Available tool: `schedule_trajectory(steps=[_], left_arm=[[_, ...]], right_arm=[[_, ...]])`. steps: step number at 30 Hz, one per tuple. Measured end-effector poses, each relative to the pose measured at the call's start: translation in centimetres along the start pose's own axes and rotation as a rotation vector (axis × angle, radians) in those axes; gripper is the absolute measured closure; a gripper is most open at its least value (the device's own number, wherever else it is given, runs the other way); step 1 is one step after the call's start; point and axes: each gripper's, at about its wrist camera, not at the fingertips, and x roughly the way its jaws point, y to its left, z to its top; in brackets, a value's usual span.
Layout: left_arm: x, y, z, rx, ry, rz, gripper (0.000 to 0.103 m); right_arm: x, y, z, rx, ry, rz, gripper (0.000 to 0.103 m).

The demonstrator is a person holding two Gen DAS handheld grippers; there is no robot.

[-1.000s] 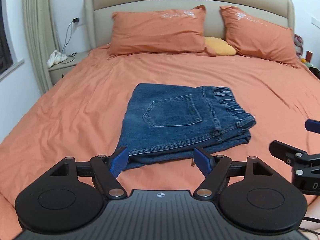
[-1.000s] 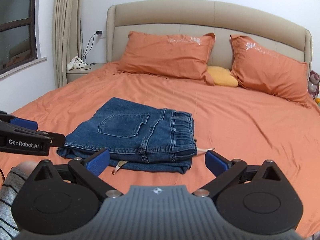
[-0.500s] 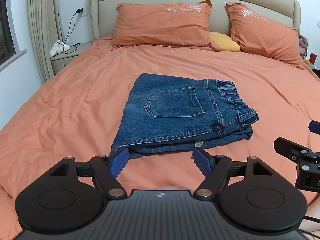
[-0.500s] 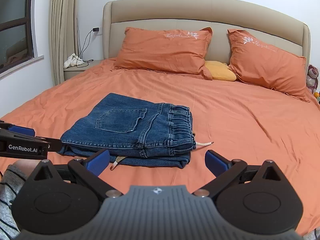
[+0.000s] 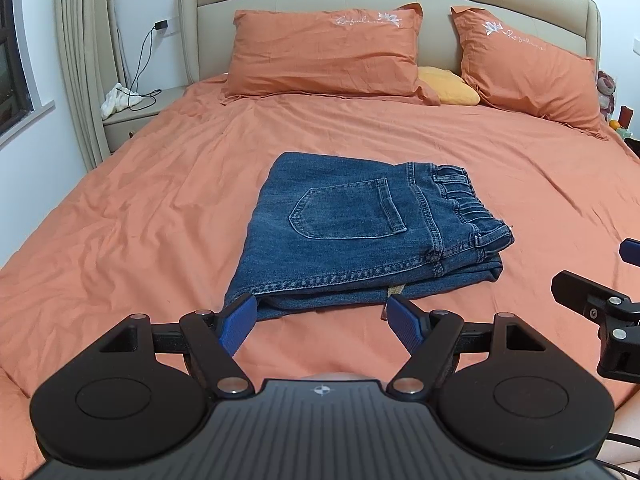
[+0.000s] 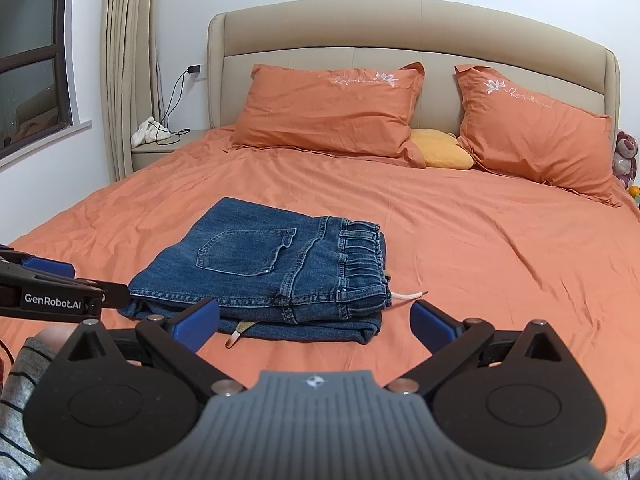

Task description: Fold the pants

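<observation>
Folded denim pants [image 5: 360,236] (a thick rectangular stack) rest on the wrinkled orange bedsheet [image 5: 140,220], both claws spread, empty.

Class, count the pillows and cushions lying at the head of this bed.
3: a large orange pillow on the left, a matching orange pillow on the right, and a small yellow cushion partly hidden between them.

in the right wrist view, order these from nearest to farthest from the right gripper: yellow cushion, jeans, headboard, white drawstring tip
From the right gripper:
1. jeans, folded just ahead, slightly left
2. white drawstring tip, poking out on the jeans' right; close to call with the jeans
3. yellow cushion, far back between the pillows
4. headboard, behind everything
</observation>
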Motion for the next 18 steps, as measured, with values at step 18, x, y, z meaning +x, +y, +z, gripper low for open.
schedule_trajectory(steps=[18], left_arm=[[-0.30, 0.20, 0.18, -0.002, -0.007, -0.003, 0.016]], right_arm=[[-0.47, 0.31, 0.13, -0.008, -0.004, 0.011, 0.006]])
